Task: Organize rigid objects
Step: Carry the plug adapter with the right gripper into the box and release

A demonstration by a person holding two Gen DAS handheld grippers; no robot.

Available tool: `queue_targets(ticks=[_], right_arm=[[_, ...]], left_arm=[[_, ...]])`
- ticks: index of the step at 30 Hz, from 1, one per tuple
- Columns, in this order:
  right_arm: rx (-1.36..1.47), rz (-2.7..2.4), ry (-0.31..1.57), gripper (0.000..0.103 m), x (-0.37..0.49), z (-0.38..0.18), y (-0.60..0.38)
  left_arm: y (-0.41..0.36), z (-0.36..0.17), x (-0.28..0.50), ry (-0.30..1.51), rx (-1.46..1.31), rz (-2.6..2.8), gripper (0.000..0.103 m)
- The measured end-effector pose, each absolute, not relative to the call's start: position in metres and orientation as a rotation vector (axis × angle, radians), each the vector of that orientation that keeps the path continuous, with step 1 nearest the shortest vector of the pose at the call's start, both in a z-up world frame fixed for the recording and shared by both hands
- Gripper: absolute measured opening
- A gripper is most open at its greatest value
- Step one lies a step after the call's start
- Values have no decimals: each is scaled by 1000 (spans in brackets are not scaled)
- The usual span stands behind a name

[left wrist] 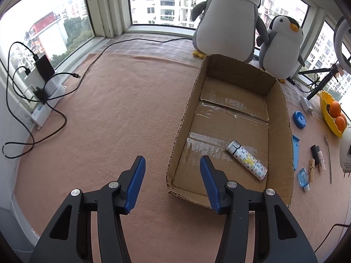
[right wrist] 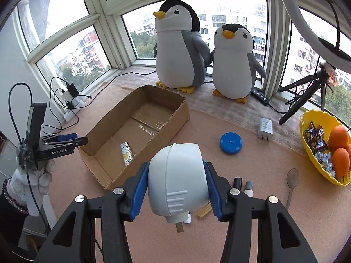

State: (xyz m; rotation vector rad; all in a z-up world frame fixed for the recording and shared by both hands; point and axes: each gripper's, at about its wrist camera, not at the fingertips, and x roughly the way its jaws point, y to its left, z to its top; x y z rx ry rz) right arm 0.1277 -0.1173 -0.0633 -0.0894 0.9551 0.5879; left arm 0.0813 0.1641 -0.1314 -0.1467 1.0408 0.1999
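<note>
Sitting between right gripper [right wrist: 176, 183] pads: white plug-in device [right wrist: 177, 179]

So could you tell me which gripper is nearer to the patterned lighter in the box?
Left. The left gripper, empty, hangs by the cardboard box's near corner, close to the lighter. The right gripper holds a white plug-in device outside the box.

One cardboard box [right wrist: 133, 131] is being shown, with one patterned lighter [right wrist: 126, 153] lying inside it. Behind the box, two plush penguins [right wrist: 179, 50] are being seen. Right of the box, one round blue lid [right wrist: 230, 143], one white charger plug [right wrist: 265, 128], one spoon [right wrist: 291, 182] and one yellow bowl [right wrist: 316, 118] are being counted; three oranges [right wrist: 339, 137] are being held in that bowl. One white rounded plug device [right wrist: 177, 179] is being gripped in front of the box.
</note>
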Motion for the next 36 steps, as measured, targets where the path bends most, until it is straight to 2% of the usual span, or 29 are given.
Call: queue_targets(ticks=[15,19,36], right_arm=[[-95,666,949,46,146,-64,-17],[-106,662,962,46,156,-73,1],[-144,666,1018,46,181,-105,37]], left_arm=[[173,-153,107,1069,-141,153,15],[171,-155,108,1068,-134,135,10],[169,-156,108,1053,-103,121,9]])
